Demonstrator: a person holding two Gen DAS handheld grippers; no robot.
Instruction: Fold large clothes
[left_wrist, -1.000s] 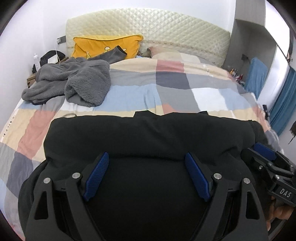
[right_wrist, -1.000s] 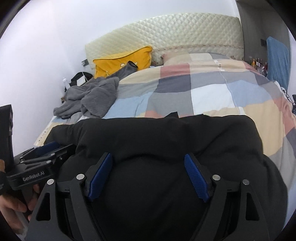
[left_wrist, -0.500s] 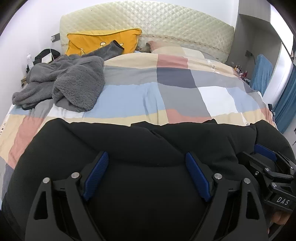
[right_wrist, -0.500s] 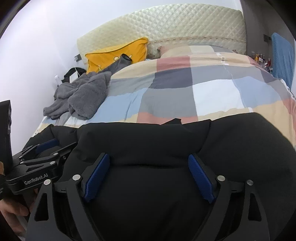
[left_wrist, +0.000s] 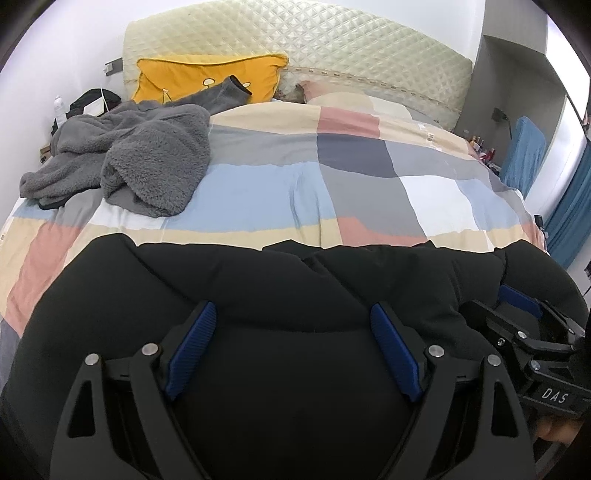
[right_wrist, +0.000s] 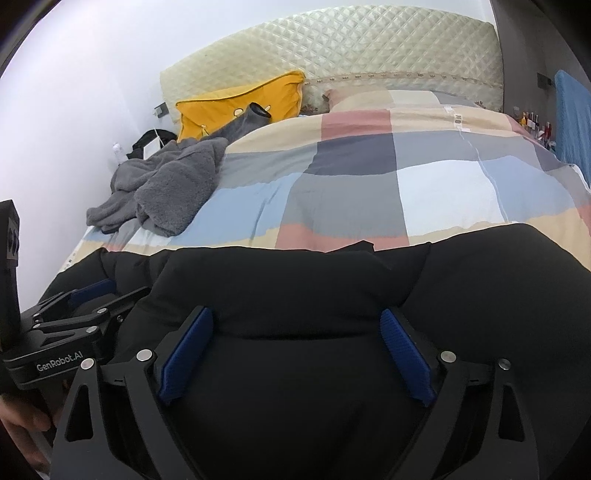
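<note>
We have both grippers low over the black jacket (left_wrist: 295, 295), which lies spread across the near end of the bed (left_wrist: 258, 192), its far edge running side to side across the checked duvet. The left gripper (left_wrist: 293, 347) has its jaws wide, the blue pads well apart with the dark cloth bulging between them but pinched by neither. The right gripper (right_wrist: 295, 354) is the same: jaws wide, cloth between, nothing clamped. In the left view the right gripper (left_wrist: 524, 332) shows at the right edge, close beside us, and in the right view the left gripper (right_wrist: 77, 314) shows at the left edge, so the two stand side by side along the same edge of the garment. We judge that this pairing is meant for taking the near edge at two spots so the jacket can be lifted and turned over evenly toward the pillows.

A crumpled grey fleece (left_wrist: 129, 162) sits well apart on the left half of the bed, one sleeve reaching up onto the yellow pillow (left_wrist: 207, 77); it looks unfolded.

Much is hidden. The black cloth shows almost no seams or folds, so we cannot tell which side is up or where the sleeves lie. Its near edge is cut off beneath the grippers, and whether the pads touch the cloth is probably beyond what these views can settle.
</note>
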